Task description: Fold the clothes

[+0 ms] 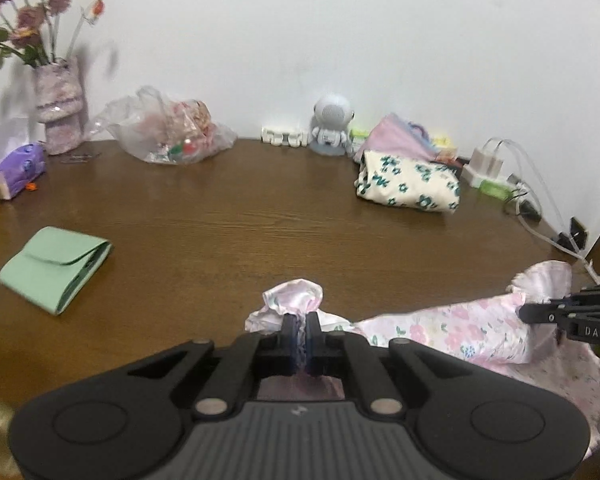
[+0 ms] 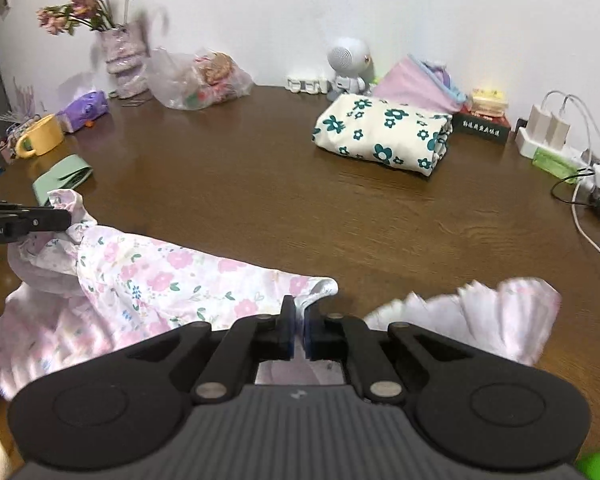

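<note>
the brown table (image 2: 260, 184) carries a pink flowered garment (image 2: 160, 280) along its near edge. a folded white cloth with green flowers (image 2: 380, 132) lies well behind it. the left gripper (image 1: 300, 326) and right gripper (image 2: 299, 322) each have jaws clamped on the garment's edge.

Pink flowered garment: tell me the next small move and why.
Probably carry both pinched corners forward over the table to fold it. Both the left tongs and right tongs are shut on the pink garment's edge, which hangs slack between them.
</note>
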`<state>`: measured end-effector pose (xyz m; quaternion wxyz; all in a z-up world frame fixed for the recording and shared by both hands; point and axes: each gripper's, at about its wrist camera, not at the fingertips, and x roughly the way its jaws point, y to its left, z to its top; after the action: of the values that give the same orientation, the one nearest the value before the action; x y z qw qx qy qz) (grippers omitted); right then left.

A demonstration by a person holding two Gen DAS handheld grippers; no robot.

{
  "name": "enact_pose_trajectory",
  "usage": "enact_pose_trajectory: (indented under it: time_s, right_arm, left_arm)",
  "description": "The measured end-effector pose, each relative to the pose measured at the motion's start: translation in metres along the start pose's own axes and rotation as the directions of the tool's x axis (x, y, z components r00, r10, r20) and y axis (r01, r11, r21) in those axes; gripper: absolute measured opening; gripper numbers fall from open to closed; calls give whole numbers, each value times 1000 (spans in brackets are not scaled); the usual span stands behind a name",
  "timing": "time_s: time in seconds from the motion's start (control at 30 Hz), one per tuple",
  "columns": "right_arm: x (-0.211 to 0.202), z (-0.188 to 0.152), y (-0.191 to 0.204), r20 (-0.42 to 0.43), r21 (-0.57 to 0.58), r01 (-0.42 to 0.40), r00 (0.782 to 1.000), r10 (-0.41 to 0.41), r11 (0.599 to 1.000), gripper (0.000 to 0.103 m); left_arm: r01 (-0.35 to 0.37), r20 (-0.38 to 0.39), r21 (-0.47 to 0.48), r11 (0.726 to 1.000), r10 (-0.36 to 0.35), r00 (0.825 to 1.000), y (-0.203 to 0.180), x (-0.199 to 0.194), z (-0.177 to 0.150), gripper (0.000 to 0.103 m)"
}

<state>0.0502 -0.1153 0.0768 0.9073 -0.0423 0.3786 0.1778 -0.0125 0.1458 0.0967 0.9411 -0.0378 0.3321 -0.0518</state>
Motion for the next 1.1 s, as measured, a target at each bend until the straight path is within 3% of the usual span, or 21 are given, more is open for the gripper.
enact_pose_trajectory:
  time_s: [0.17, 0.3, 0.53, 0.63, 0.87, 0.97, 1.1]
  right_arm:
    - [-38, -34, 12, 46, -28, 5, 999, -4, 1000, 4]
    - [-60, -62, 19, 66, -56, 18, 998, -14, 998, 4]
    - [-53, -108, 20, 17, -33, -4, 1000, 5, 999, 4]
    - [-52, -119, 21, 33, -22, -6, 999, 6, 1000, 4]
    - [-52, -125, 20, 54, -22, -12, 998, 14, 1000, 6]
    - [-52, -127, 20, 63, -15, -15, 998, 16, 1000, 7]
    - [-53, -128, 21, 66, -17, -16, 998, 17, 1000, 7]
  left_arm:
    - [-8, 65, -36, 999, 10, 998, -5, -52, -38, 2]
    - [-18, 27, -55, 998, 19, 999, -10, -59, -71, 2]
    - [-39, -58, -114, 993, 33, 998, -1, -58, -110, 3]
    - [-40, -70, -127, 991, 31, 997, 7, -63, -112, 5]
    - [-19, 105, -161, 987, 37, 994, 10, -99, -88, 29]
    - [-43, 84, -117, 992, 53, 995, -6, -80, -88, 29]
    - [-45, 34, -175, 984, 52, 998, -7, -55, -91, 28]
